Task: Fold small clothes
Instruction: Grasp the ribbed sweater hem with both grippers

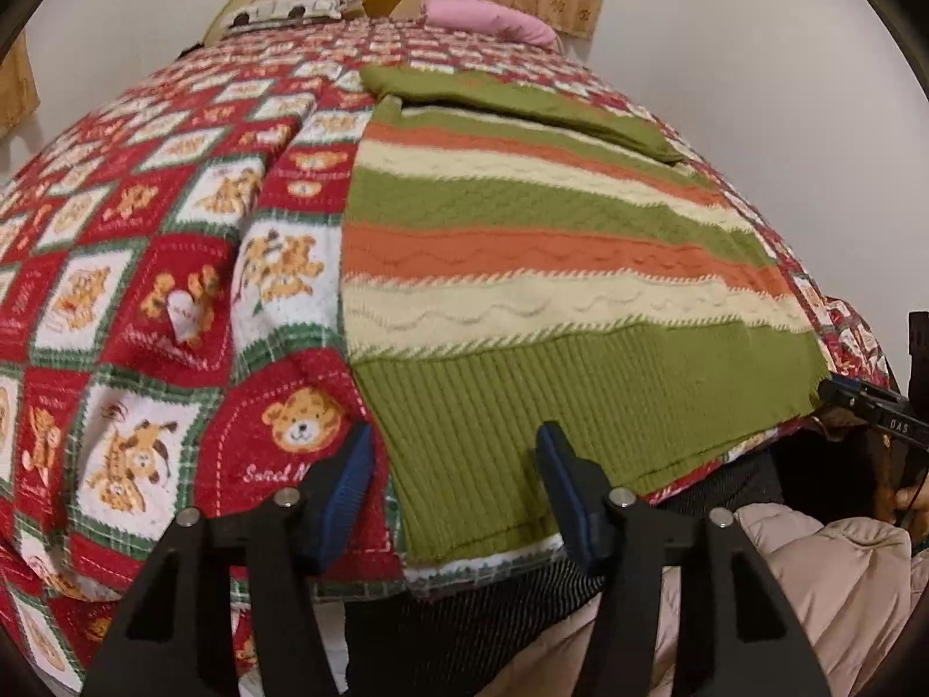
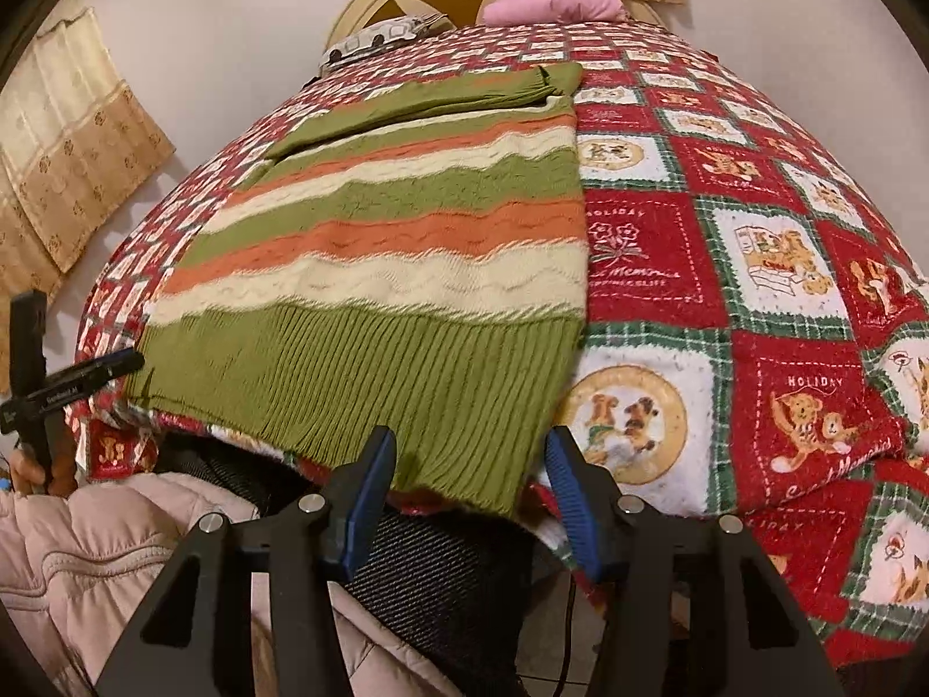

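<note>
A striped knit sweater [image 1: 551, 244] in green, orange and cream lies flat on the bed, its sleeves folded across the far end and its green ribbed hem toward me. It also shows in the right wrist view [image 2: 395, 244]. My left gripper [image 1: 456, 453] is open and empty, its blue pads straddling the hem's near left corner. My right gripper [image 2: 470, 459] is open and empty, its pads straddling the hem's near right corner. Each gripper shows at the edge of the other's view.
The bed carries a red, white and green teddy-bear quilt [image 1: 145, 302], seen too in the right wrist view [image 2: 755, 302]. A pink pillow [image 1: 493, 20] and a patterned pillow [image 1: 284, 9] lie by the headboard. A pale puffer jacket [image 2: 87, 552] and dark fabric hang below the bed's near edge.
</note>
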Available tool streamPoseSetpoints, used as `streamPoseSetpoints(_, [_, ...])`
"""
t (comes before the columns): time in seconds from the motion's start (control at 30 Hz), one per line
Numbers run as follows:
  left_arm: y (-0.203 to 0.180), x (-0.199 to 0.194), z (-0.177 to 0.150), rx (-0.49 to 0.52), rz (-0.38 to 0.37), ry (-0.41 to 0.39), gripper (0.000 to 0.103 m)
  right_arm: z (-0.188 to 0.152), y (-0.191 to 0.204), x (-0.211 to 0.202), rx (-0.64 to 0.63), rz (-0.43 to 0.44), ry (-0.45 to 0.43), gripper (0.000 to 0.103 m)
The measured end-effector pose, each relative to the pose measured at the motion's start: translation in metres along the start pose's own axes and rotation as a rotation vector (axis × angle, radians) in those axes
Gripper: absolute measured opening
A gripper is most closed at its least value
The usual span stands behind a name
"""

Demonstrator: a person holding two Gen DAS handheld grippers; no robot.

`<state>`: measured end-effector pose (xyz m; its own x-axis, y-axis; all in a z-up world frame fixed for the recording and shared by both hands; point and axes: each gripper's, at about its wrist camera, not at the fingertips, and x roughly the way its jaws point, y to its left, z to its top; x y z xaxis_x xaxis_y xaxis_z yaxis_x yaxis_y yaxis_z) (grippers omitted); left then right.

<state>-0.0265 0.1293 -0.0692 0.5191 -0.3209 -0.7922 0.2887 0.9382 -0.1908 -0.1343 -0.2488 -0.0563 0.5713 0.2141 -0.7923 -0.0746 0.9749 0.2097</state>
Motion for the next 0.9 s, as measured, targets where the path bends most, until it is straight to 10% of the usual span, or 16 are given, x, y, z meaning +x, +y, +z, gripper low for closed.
streamPoseSetpoints(0.23, [0.004,0.011,-0.003,-0.015,-0.037,0.036,0.067,0.001,0.003,0.002,-0.013,-0.002,0.006,0.054])
streamPoseSetpoints(0.43, [0.017,0.009,-0.001,-0.103,-0.08,0.064,0.044,-0.001,0.012,0.005,-0.07,-0.046,0.012,0.015])
streamPoseSetpoints(0.63, [0.029,0.009,0.003,-0.165,-0.061,0.093,0.016,0.006,-0.003,-0.004,0.039,0.095,0.015,0.007])
streamPoseSetpoints(0.9, [0.029,-0.022,0.03,-0.096,-0.035,0.017,0.013,0.053,-0.002,-0.032,0.133,0.322,-0.1,0.007])
